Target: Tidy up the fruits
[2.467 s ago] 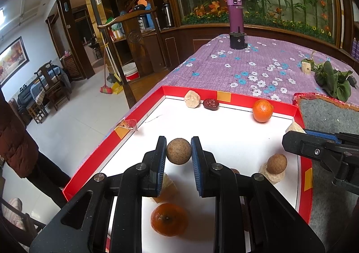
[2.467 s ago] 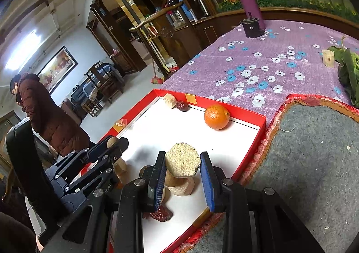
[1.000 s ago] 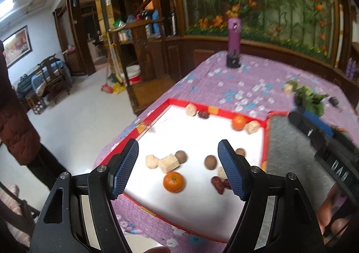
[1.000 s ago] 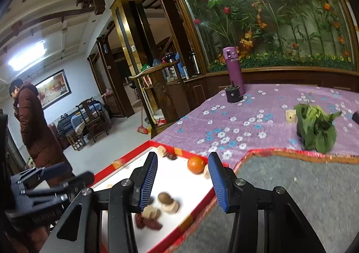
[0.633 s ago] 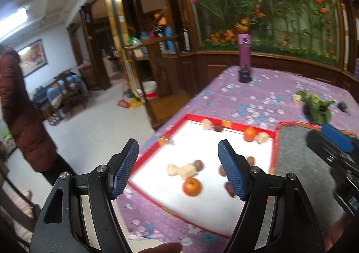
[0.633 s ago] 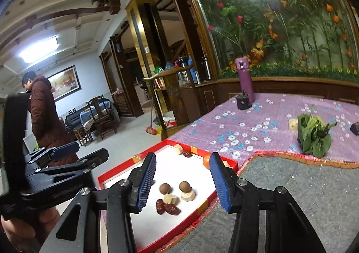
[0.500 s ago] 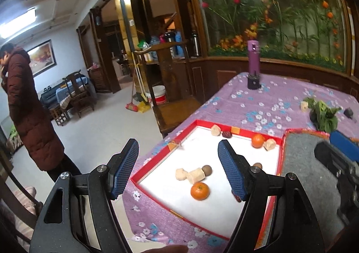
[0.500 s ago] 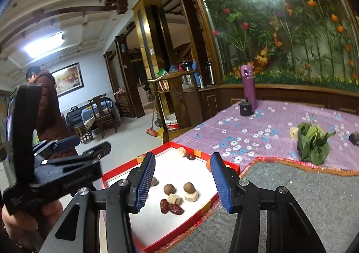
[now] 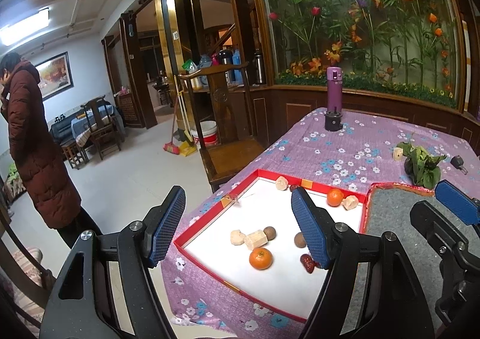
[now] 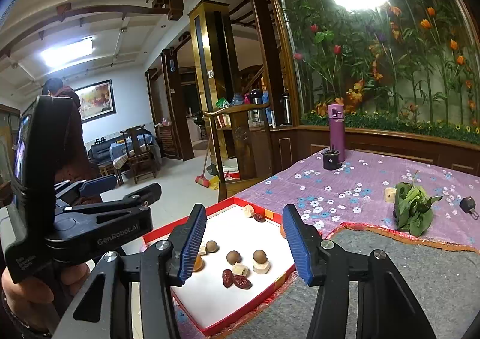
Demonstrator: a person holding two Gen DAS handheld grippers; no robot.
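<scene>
Both tongs were held above the counter, spread wide and holding nothing: the left tongs (image 9: pixel 238 225) hung over the near left part of the red tray (image 9: pixel 309 186), and the right tongs (image 10: pixel 244 244) looked down at the same tray from its right side. The tray lay at the near left corner of the counter, on the purple flowered cloth (image 9: pixel 354 146). Inside it, on the white bottom, one orange (image 9: pixel 260 258) sat toward the near edge, and a second orange (image 9: pixel 334 197) was at the far edge, just beside a pale block (image 9: pixel 349 202). Two red dates (image 10: pixel 235 279) lay close together near the right edge (in the right wrist view), with two brown round fruits (image 10: pixel 259 256) beyond them. A grey felt mat (image 10: pixel 405 264) covered the counter to the right of the tray. Farther back, leafy greens (image 10: pixel 412 208) lay on the cloth, and a purple bottle (image 9: pixel 334 89) stood near the far edge.
</scene>
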